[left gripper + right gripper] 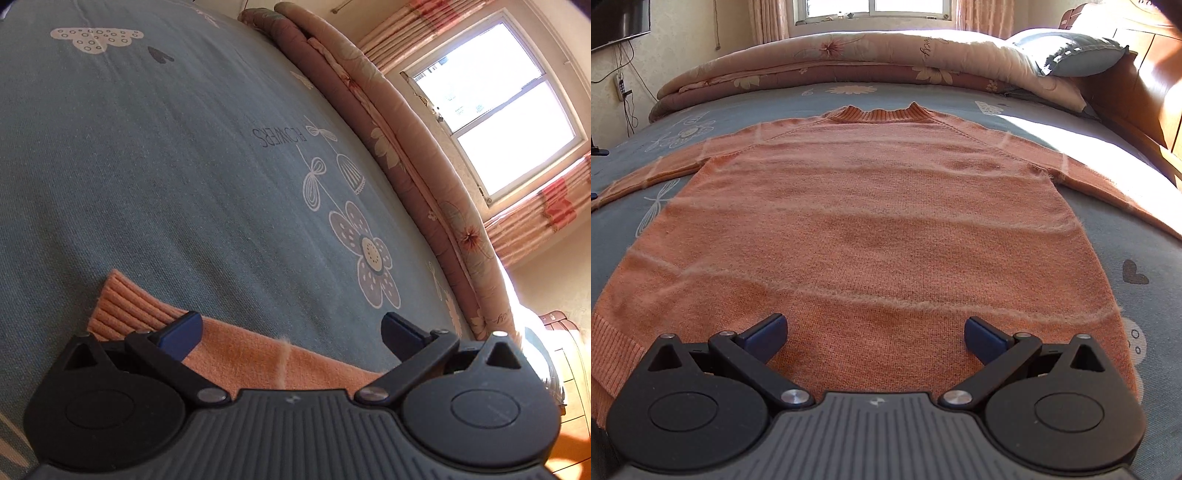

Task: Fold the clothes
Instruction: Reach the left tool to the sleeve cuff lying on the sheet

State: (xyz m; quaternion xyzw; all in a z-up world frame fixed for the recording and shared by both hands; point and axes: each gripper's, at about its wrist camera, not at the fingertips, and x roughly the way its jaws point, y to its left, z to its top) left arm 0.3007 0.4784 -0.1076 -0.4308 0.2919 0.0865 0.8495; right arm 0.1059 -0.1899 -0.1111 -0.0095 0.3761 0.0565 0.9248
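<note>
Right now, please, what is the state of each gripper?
Left gripper: open, holding nothing, over the orange sweater's sleeve.
Right gripper: open, holding nothing, over the sweater's lower body.

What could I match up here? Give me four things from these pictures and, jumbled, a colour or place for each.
Things:
1. sweater
2. pillow
3. folded quilt
4. bedsheet

Descriptions:
A. blue-grey, printed with flowers and the word FLOWERS
B. orange, spread flat with sleeves out
C. rolled along the far edge of the bed, below the window
D. grey-blue, by the wooden headboard

Pairs: 1-B, 2-D, 3-C, 4-A
</note>
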